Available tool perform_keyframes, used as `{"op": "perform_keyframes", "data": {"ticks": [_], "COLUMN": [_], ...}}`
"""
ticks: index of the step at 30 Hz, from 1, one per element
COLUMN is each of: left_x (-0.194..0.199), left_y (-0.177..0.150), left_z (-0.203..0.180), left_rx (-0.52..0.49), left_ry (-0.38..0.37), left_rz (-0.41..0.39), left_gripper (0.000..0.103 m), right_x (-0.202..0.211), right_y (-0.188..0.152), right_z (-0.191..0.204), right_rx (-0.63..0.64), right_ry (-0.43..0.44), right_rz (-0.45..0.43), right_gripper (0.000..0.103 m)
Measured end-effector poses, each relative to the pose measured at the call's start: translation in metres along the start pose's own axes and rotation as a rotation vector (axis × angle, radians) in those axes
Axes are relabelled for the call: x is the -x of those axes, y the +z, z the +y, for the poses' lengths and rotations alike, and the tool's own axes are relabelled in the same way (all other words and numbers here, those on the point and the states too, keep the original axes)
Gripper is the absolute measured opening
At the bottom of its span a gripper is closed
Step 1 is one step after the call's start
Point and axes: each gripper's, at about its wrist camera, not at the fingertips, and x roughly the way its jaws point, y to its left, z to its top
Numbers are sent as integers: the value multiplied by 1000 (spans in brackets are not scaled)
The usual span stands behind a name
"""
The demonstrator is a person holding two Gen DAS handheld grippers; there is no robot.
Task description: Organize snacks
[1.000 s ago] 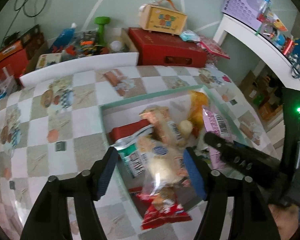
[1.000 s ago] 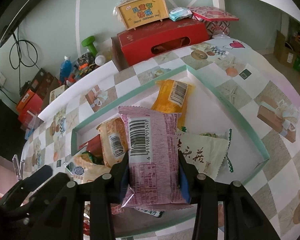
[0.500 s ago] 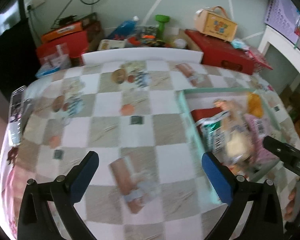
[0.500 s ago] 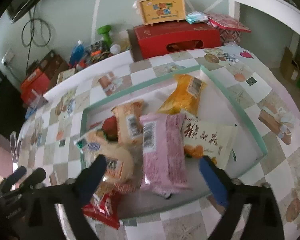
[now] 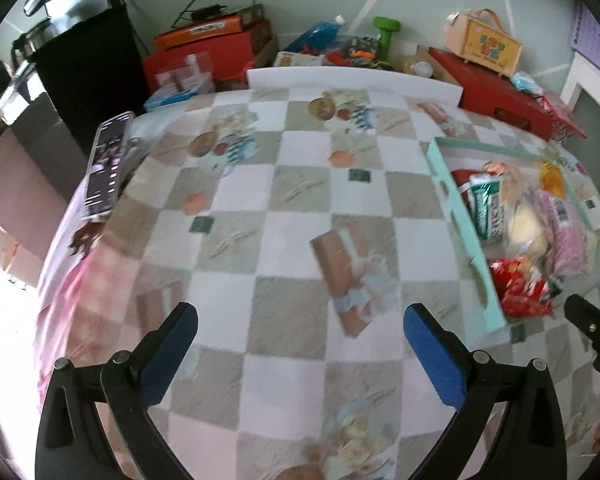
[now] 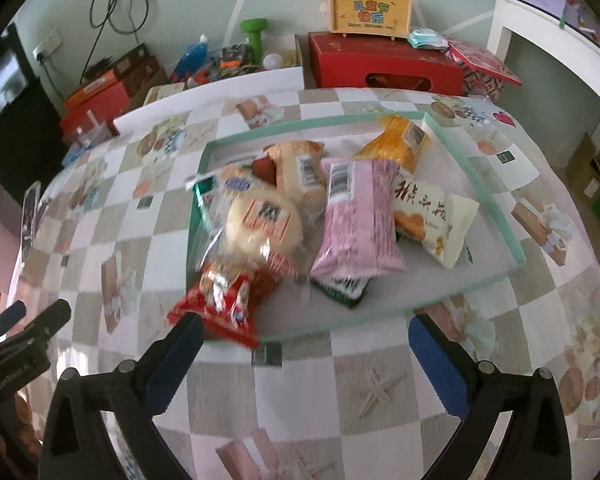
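Pink packet (image 6: 356, 220) now released among snacks in tray (image 6: 496, 216)

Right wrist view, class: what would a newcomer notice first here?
A heap of bright snack packets fills the mint-green tray on the checked tablecloth, the pink packet on top at its middle. A red packet hangs over the tray's near left corner. Behind the table stands a red box.

Home: checkered tablecloth (image 5: 300, 208), gift boxes (image 6: 384, 66), clutter.
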Motion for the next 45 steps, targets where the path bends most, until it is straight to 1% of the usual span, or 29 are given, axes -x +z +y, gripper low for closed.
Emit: {"op": "perform_keyframes", "data": {"ticks": [2, 3, 11, 45], "left_x": [2, 3, 9, 20], "left_y": [-5, -7, -20, -26], "left_z": [-1, 0, 2, 6], "left_rx": [-22, -28, -44, -29], "left_ry": [46, 50, 36, 18], "left_rz": [4, 4, 26, 41], "left_gripper": [102, 102, 102, 102], "right_x": [2, 3, 9, 19], "right_y": [-5, -8, -18, -25], "right_z": [4, 6, 16, 18], "right_rx": [14, 24, 60, 68], "right_ry": [-1, -2, -1, -12], "right_rz": [6, 10, 17, 21], "right_gripper": [103, 103, 103, 103]}}
